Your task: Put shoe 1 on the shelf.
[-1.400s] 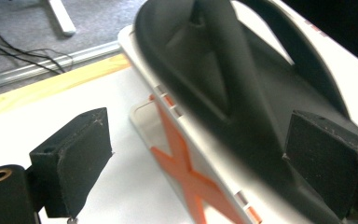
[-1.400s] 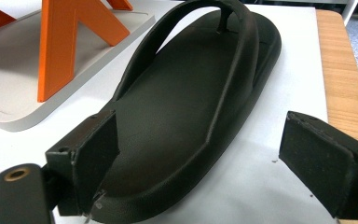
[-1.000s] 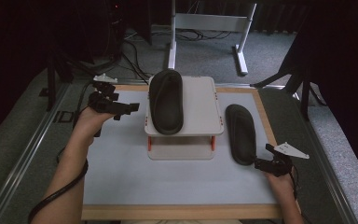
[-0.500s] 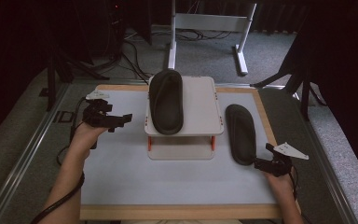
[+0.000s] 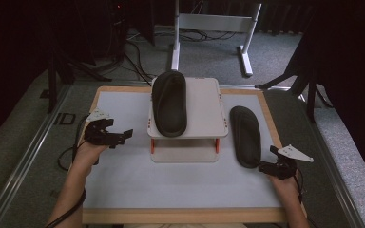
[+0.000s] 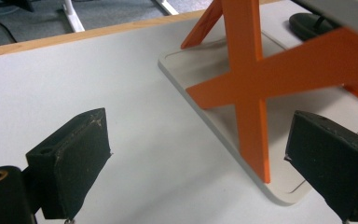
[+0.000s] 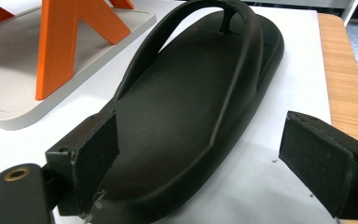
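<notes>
L forearm comes up from the bottom edge at the left, wrist bent inward; L hand (image 5: 86,151) grips the left gripper (image 5: 125,135) w/ jaws pointing right, spread wide apart, nothing between them; cable trails back along the arm. R forearm enters at bottom right, short reach; R hand (image 5: 285,183) holds the right gripper (image 5: 262,167) low, jaws aimed left and forward, also wide apart, pads bare.

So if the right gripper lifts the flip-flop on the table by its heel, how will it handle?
The flip-flop looks like thin moulded foam, so probably light. Gripped at the heel by the right gripper, its long toe end may droop. The matte surface suggests little slipping.
</notes>
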`<action>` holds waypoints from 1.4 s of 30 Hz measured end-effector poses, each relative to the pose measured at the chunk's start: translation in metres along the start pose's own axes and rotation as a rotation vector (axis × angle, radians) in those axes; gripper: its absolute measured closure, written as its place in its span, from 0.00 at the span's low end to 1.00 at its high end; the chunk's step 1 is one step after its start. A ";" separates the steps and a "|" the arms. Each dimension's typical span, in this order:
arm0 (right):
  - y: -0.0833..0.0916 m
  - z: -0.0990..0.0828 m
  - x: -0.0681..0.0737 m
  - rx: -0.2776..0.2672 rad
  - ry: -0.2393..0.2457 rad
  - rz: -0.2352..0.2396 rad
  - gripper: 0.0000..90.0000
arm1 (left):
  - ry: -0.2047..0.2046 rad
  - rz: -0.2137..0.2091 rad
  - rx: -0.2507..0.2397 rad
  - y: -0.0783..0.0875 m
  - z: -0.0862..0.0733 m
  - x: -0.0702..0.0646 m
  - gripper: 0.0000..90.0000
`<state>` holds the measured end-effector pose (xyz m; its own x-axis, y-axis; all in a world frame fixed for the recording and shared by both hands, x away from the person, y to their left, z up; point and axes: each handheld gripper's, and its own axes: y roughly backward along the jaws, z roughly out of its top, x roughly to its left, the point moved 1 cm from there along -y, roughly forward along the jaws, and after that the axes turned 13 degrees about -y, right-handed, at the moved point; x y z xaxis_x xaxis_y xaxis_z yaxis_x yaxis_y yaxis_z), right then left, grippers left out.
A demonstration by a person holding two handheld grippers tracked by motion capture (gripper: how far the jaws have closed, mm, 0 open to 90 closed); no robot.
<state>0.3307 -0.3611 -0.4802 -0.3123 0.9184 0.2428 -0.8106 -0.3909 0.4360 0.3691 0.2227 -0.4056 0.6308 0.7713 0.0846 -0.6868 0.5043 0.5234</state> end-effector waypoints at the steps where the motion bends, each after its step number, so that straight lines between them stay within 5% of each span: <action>1: 0.000 0.000 0.000 0.001 0.000 -0.001 0.12 | -0.009 0.003 0.001 -0.001 -0.002 -0.001 0.07; 11: -0.001 0.000 0.000 0.020 -0.004 0.012 0.14 | -0.018 0.036 -0.038 -0.003 -0.022 -0.010 0.07; 15: -0.001 0.000 -0.001 0.018 -0.008 0.005 0.14 | -0.016 0.080 -0.031 -0.003 -0.035 -0.010 0.07; 24: -0.002 0.002 -0.004 0.023 -0.037 -0.011 0.14 | 0.027 0.147 -0.101 0.005 -0.060 -0.007 0.07; 32: -0.002 0.004 -0.006 0.026 -0.048 -0.018 0.14 | -0.003 0.215 -0.121 0.003 -0.073 -0.008 0.07; 42: -0.001 0.007 -0.012 0.067 -0.079 -0.035 0.14 | 0.011 0.215 -0.115 -0.004 -0.087 -0.009 0.07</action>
<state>0.3386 -0.3717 -0.4779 -0.2420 0.9252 0.2923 -0.7846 -0.3638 0.5020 0.3342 0.2477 -0.4824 0.4626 0.8693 0.1741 -0.8417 0.3690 0.3941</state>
